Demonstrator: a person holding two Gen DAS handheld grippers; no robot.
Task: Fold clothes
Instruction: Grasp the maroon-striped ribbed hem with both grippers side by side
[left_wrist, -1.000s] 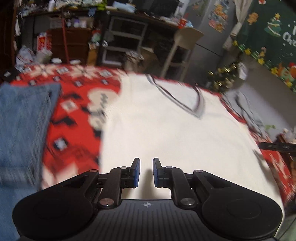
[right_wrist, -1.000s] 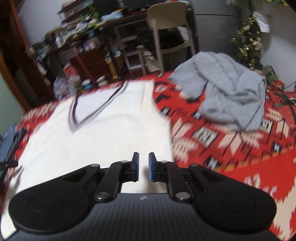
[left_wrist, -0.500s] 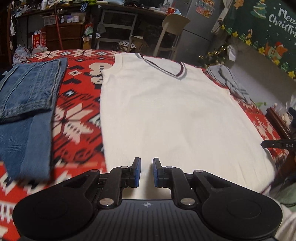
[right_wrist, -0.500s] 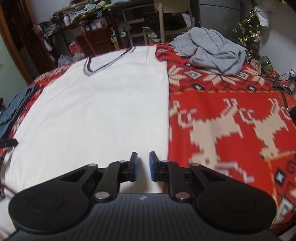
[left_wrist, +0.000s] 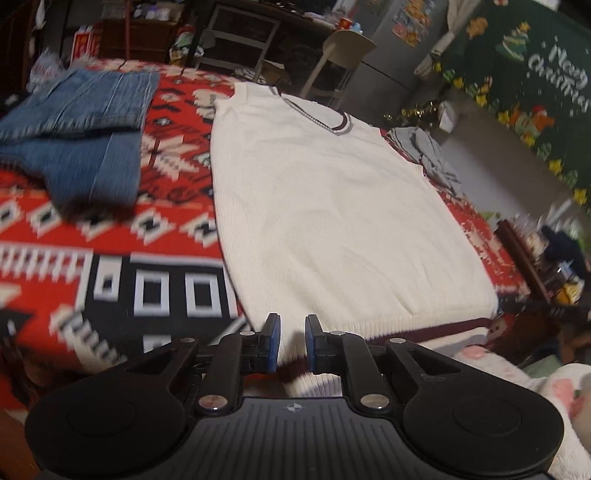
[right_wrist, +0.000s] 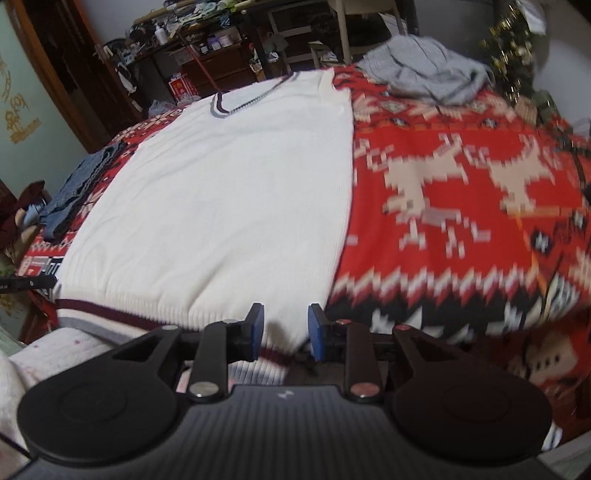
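A white knit vest (left_wrist: 332, 221) (right_wrist: 229, 199) with a V-neck lies flat on the red patterned blanket (left_wrist: 74, 240) (right_wrist: 461, 184). Its burgundy-striped hem (left_wrist: 443, 330) (right_wrist: 110, 312) hangs over the near edge. My left gripper (left_wrist: 291, 343) hovers at the hem's left corner, its fingers close together with a narrow gap and nothing held. My right gripper (right_wrist: 284, 332) stands open at the hem's right corner, and the hem edge shows between and below its blue pads (right_wrist: 317, 332). Neither gripper grips the cloth.
Folded blue jeans (left_wrist: 81, 140) (right_wrist: 74, 184) lie left of the vest. A crumpled grey sweater (right_wrist: 424, 70) (left_wrist: 428, 155) sits at the far right. A chair (left_wrist: 343, 48) and cluttered shelves stand behind. White fuzzy fabric (left_wrist: 554, 387) is near me.
Both grippers pulled back from over the vest's body to its near hem. The right gripper's fingers spread apart; the left gripper's gap stayed about the same.
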